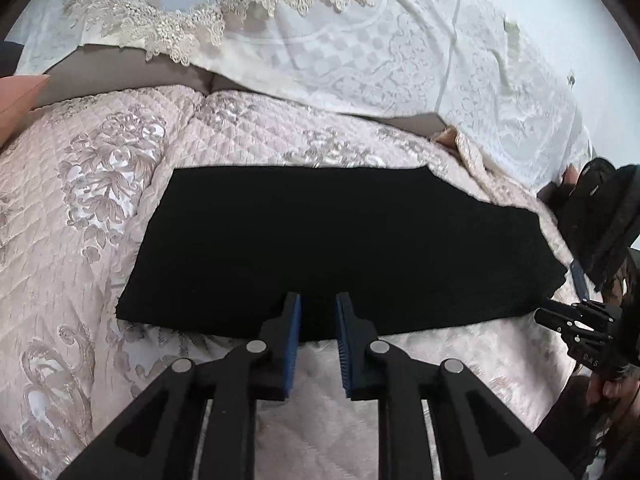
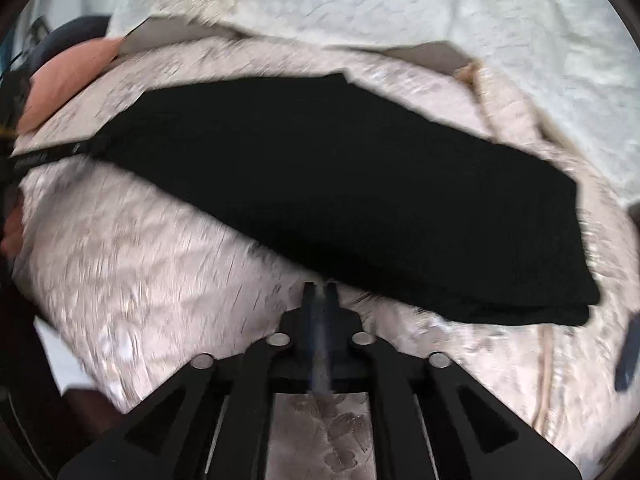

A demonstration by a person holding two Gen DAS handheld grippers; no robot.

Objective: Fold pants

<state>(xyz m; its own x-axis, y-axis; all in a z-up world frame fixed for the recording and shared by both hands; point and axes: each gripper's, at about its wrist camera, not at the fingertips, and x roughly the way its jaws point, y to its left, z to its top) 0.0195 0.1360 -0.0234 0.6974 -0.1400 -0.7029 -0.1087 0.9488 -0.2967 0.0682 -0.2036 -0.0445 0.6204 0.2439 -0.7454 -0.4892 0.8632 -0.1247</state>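
Both of my tongs hovered over black pants (image 1: pixel 320 240) lying flat on a quilted bedspread (image 1: pixel 80 240). My left tongs (image 1: pixel 318 308) gaped open. My right tongs (image 2: pixel 320 288) were pressed closed, empty.

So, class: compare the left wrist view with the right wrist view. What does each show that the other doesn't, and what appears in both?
Only the left wrist view shows the lace-trimmed white cover, sharply, and the left tongs open over the near edge of the pants, blue pads apart.

Only the right wrist view shows the right tongs shut, just short of the pants' near edge, with motion blur.

Both show the black pants lying folded flat on the pink quilted bedspread, and a peach pillow.
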